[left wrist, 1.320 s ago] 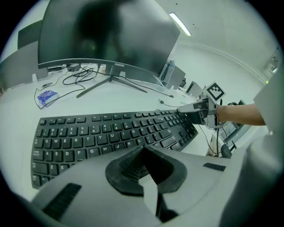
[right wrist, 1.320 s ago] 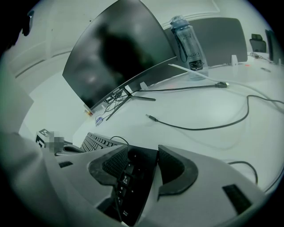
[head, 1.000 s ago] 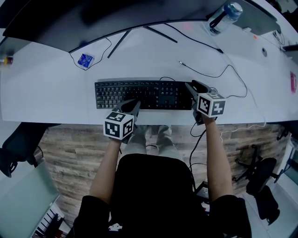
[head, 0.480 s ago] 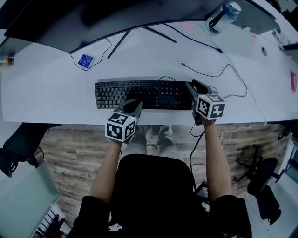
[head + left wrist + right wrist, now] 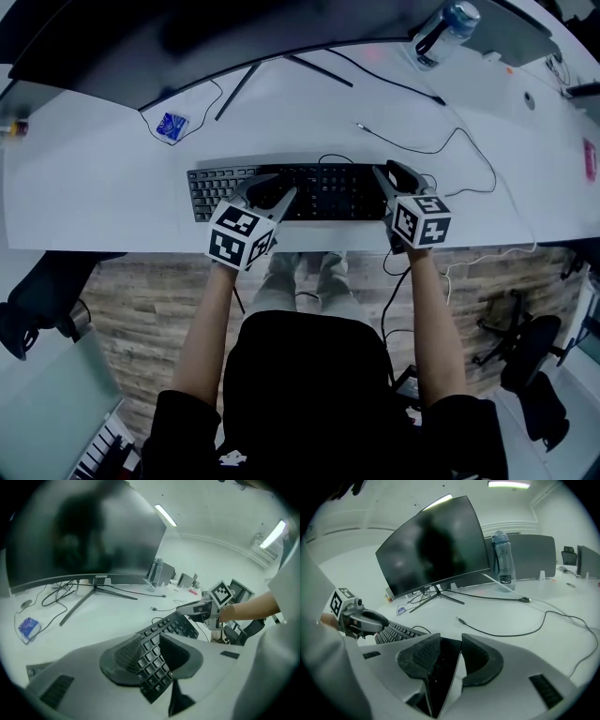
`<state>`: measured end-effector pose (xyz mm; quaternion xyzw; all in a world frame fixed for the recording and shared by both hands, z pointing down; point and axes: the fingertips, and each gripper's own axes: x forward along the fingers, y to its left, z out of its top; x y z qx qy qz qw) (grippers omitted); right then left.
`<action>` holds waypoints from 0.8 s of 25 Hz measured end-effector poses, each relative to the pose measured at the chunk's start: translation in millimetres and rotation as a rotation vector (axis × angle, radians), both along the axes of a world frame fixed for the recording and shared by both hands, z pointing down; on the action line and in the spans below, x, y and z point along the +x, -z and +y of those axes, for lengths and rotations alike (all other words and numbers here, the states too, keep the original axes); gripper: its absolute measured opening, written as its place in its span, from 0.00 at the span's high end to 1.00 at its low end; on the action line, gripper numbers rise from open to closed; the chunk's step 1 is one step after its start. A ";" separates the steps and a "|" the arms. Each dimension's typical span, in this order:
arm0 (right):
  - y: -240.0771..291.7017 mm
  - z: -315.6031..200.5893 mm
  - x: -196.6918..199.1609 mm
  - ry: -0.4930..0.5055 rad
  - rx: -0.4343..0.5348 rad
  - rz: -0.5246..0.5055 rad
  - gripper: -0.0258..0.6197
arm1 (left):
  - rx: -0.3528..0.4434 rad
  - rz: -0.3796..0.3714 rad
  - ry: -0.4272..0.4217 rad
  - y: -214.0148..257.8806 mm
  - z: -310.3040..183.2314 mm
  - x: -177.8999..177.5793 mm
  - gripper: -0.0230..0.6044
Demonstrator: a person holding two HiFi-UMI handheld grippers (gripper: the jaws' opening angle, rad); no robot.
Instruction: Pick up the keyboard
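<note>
Step in hand: gripping before the lift.

The keyboard (image 5: pixel 323 192) lies along the desk's (image 5: pixel 103 192) front edge. The right gripper (image 5: pixel 390 178) is clamped on the keyboard's right end. The left gripper (image 5: pixel 270 193) jaws are opening and straddle its near edge, not pinching.

Next, we judge, the left closes and then both rise evenly.

White desk, monitor (image 5: pixel 187 37) at the back edge, wood floor.

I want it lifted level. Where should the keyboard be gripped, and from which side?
Probably pinch the keyboard at its thin near edge, toward both ends, from the desk front: it is long and low, its cable leaving the back.
</note>
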<state>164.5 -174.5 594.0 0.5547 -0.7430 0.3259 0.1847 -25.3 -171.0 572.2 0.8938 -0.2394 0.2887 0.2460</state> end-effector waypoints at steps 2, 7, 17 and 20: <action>3.1 0.2 -0.5 0.002 0.012 0.007 0.73 | 0.002 -0.012 -0.052 3.1 -6.4 7.6 0.78; 11.2 1.1 -0.5 -0.004 0.053 0.023 0.74 | 0.016 -0.100 -0.249 5.0 -14.2 26.8 0.64; 24.1 0.3 -1.6 -0.023 0.109 0.031 0.75 | -0.053 -0.160 -0.523 -10.1 -18.6 55.0 0.57; 26.5 -1.6 -2.7 -0.027 0.117 0.032 0.76 | -0.096 -0.193 -0.605 -19.9 -14.1 61.5 0.53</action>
